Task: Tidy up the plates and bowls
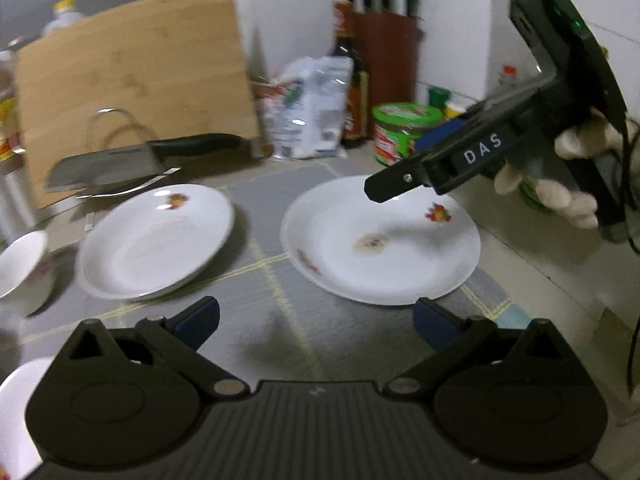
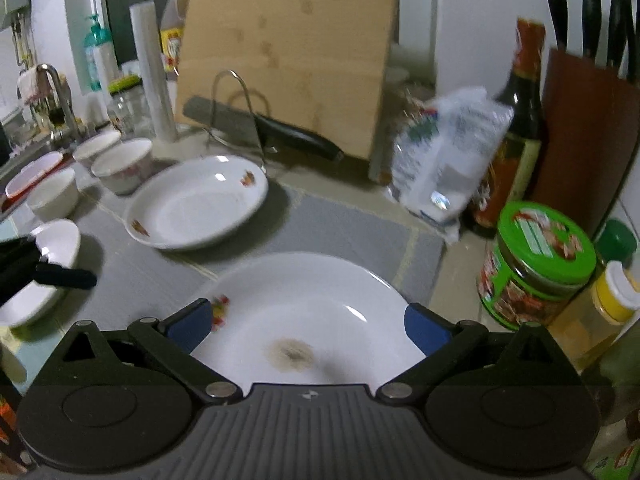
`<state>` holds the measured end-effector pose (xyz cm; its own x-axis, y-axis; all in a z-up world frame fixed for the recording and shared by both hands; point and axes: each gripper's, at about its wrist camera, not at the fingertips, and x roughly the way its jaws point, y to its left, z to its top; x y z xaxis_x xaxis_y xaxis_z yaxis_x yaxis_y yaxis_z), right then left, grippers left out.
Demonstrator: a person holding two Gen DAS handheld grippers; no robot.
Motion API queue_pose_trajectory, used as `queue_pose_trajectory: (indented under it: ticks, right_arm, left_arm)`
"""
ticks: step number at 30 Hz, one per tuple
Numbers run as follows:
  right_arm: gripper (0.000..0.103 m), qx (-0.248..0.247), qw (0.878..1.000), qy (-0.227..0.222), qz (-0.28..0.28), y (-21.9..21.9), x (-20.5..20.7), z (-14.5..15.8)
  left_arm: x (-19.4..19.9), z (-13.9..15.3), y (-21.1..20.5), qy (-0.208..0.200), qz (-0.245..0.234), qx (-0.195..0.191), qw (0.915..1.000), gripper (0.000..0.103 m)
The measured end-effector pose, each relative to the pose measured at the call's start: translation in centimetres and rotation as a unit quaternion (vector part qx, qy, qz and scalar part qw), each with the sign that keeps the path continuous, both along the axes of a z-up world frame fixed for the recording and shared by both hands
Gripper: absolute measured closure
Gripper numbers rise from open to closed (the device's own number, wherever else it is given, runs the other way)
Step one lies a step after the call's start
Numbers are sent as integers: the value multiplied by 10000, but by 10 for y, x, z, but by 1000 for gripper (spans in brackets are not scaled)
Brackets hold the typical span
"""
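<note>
Two white floral plates point(image 1: 156, 240) point(image 1: 380, 240) lie apart on the mat, white bowls point(image 2: 122, 170) clustered left.

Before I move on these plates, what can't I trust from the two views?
- Right wrist view: near edge of the stained plate hidden behind the right gripper.
- Left wrist view: two bowls cut off by the left edge.
- Right wrist view: left gripper cut off at the left edge; only one finger shows.
- Both views: jar label blurred.

Each camera rides behind its own gripper, looking forward and down at the surface point(image 1: 280, 208). Both views share the stained plate point(image 1: 380, 240) and cutting board point(image 2: 288, 52); the right view sits closer.
</note>
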<state>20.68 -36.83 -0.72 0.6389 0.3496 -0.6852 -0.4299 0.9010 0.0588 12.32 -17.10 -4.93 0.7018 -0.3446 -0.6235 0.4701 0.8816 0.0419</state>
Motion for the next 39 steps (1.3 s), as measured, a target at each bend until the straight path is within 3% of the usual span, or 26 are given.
queue_pose_trajectory:
  ticks: [9,16,29,39]
  right_arm:
    - [0,376,9993,-48,-75,67,-36,7]
    - [0,350,9992,199,-38,124,-62,-6]
    - [0,232,9977,628,98,208,-83,-29]
    - [0,181,9953,943,116,244,-89,-46]
  left_arm:
    - [-41,11,68,-14,697,-231,9973,1]
    - [-63,14,119,-110,1044,-90,9944,1]
    - [-88,3,192,10,1028,44,9947,1]
    - [-91,-22,237,329,897,252,9951,1]
